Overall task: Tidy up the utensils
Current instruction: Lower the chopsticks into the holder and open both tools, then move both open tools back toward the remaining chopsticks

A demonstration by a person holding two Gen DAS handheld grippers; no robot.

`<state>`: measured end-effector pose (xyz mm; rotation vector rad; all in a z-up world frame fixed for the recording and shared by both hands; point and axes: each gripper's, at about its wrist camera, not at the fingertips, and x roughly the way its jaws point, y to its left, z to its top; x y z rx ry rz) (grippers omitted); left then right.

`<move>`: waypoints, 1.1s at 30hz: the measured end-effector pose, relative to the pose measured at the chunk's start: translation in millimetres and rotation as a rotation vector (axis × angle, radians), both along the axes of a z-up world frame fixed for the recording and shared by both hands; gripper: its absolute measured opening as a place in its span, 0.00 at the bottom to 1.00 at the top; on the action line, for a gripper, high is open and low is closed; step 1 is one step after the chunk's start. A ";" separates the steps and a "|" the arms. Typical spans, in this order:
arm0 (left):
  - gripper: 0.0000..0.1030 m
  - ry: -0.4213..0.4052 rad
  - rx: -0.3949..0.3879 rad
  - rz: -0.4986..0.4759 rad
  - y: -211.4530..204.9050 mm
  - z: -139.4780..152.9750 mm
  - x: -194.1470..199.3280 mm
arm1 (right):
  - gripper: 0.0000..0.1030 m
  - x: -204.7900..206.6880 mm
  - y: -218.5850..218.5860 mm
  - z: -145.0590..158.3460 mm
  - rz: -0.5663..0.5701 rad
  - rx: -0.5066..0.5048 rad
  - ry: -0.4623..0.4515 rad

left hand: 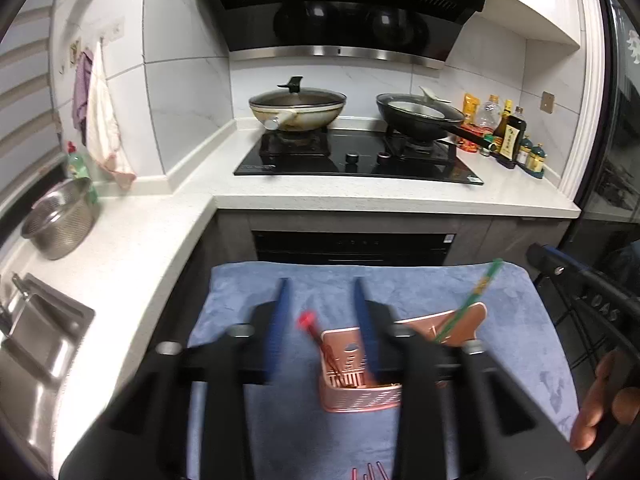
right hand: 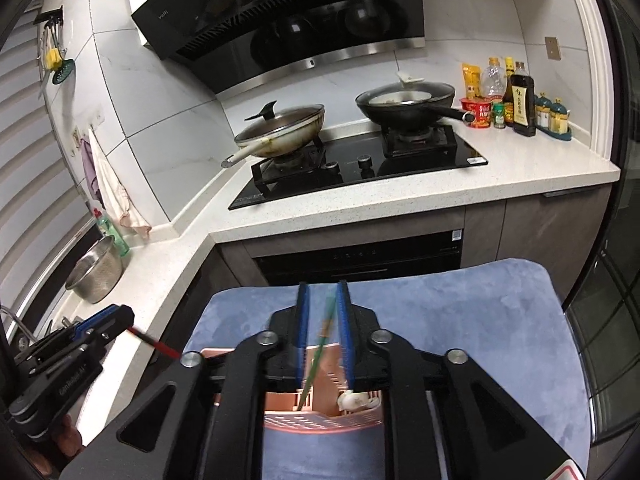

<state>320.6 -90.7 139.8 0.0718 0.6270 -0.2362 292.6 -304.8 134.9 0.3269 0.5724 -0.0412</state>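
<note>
A pink utensil holder [left hand: 360, 398] [right hand: 320, 420] stands on a blue towel [left hand: 500, 340] [right hand: 460, 320]. In the left wrist view my left gripper [left hand: 320, 282] is open above the holder. A blurred red-tipped chopstick [left hand: 310, 326] leans in the holder between the blue fingers, touching neither. My right gripper [right hand: 322, 285] is open too, with a green chopstick [right hand: 322, 344] standing loose in the gap, its lower end in the holder. That green chopstick [left hand: 478, 294] leans out of the holder's right side. A white piece [right hand: 356, 402] lies in the holder.
Behind the towel is an L-shaped white counter [left hand: 360, 194] with a black hob [left hand: 352, 160] and two lidded pans. Bottles [right hand: 520, 100] stand at the back right. A steel colander [left hand: 60, 220] and sink [left hand: 36, 344] lie left. More chopsticks [left hand: 368, 472] lie on the towel's near edge.
</note>
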 end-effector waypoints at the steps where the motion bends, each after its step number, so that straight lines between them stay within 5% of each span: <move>1: 0.40 -0.007 0.004 0.007 0.7 1.4 -3.1 | 0.28 -2.3 -1.2 2.3 -0.003 0.000 -0.007; 15: 0.49 -0.017 0.045 0.014 11.5 9.2 -66.4 | 0.36 -93.7 12.7 15.3 0.031 -0.035 -0.020; 33: 0.49 0.089 0.082 0.014 28.8 -48.9 -168.3 | 0.36 -217.5 46.2 -79.3 0.054 -0.086 0.190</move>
